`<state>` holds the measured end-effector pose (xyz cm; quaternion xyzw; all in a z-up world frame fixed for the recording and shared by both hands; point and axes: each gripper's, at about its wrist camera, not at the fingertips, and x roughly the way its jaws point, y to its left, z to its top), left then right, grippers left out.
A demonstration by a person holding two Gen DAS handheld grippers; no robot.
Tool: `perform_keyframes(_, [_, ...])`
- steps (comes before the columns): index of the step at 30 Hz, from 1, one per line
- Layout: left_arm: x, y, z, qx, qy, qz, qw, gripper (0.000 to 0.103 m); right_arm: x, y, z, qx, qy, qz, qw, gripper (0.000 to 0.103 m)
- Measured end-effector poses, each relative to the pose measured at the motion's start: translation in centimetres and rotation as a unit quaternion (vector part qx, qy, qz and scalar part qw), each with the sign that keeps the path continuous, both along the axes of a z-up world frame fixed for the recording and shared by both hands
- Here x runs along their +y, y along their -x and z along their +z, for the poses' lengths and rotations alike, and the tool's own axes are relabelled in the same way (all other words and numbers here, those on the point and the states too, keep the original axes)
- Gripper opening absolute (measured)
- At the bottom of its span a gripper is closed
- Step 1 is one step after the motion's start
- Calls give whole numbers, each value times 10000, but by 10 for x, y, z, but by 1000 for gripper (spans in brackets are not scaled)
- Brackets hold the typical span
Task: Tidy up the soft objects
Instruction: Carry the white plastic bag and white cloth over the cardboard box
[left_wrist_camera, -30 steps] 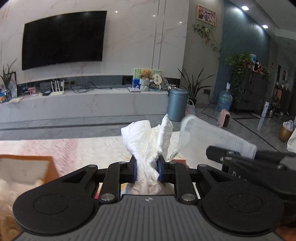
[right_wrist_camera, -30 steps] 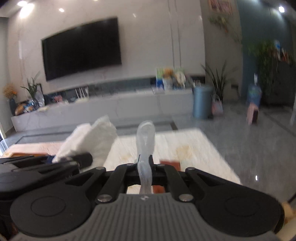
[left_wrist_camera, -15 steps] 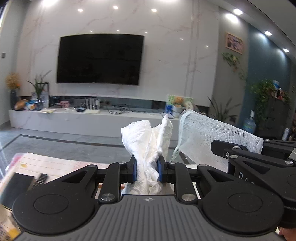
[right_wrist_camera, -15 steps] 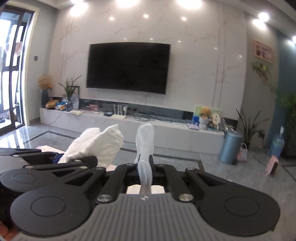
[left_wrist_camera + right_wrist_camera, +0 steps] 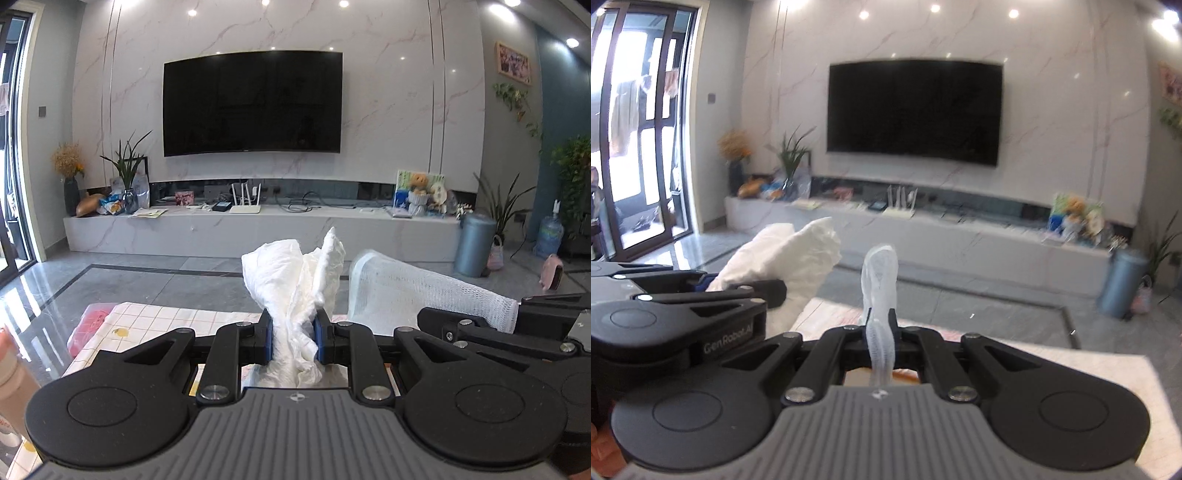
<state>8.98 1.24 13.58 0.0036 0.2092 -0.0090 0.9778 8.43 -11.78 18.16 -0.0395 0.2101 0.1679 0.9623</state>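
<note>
The left gripper point(image 5: 292, 341) has its jaws clamped on a crumpled white cloth point(image 5: 291, 280), held above the checked table point(image 5: 155, 317). Right of that cloth, the right gripper point(image 5: 881, 341) pinches a mesh net bag point(image 5: 881, 280), probably so the cloth can go inside.

We lose the white cloth's point(image 5: 291, 291) lower end behind the left gripper point(image 5: 293, 338); the mesh cloth point(image 5: 881, 295) and background are blurred in the right wrist view.
</note>
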Motion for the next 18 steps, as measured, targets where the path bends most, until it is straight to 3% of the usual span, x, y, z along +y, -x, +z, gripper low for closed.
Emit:
perform_keyframes(8, [21, -40, -53, 712, 161, -129, 9972, 22, 17, -52, -60, 716, -85, -156, 9973, 0])
perform_keyframes(13, [33, -57, -85, 1244, 258, -229, 9916, 22, 16, -79, -106, 1466, -743, -107, 9863, 0])
perform_keyframes(18, [31, -58, -105, 1453, -227, -26, 9891, 22, 18, -92, -136, 2047, -1117, -98, 9724, 0])
